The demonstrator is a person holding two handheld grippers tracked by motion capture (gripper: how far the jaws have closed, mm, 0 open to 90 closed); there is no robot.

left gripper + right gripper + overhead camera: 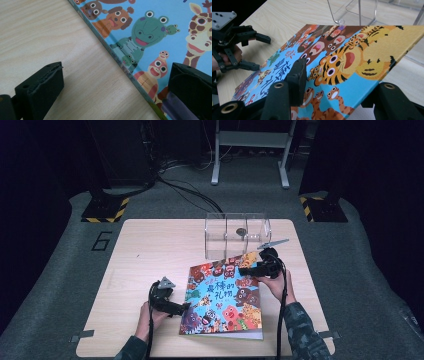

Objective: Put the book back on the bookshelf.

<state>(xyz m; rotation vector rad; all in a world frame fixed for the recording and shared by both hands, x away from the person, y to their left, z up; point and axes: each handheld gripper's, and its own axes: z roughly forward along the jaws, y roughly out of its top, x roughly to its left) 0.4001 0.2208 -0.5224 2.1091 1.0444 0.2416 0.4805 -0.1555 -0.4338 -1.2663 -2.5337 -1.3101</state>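
1. Right now my right gripper [252, 267] is clamped on the far right corner of the picture book [222, 300], one jaw on the cover and the other under it, which is why that corner rides up off the tabletop [140, 250] while the near edge rests on the wood
2. Meanwhile my left gripper [182, 309] sits spread wide and empty at the book's spine edge, toward the near left of the tabletop; in the left gripper view one jaw hangs over bare wood and the other over the cover, so the spine lies between them
3. I judge that stance is there to catch or steady the spine side while the right side tilts the book
4. Behind the book, near the tabletop's far edge, stands a clear acrylic rack [237, 235] with upright dividers, just beyond the lifted corner
5. My guess is the book is meant to go upright into a slot, so raising the corner nearest the rack makes sense
6. What worries me: a thin hard cover held at one corner can pivot or slip
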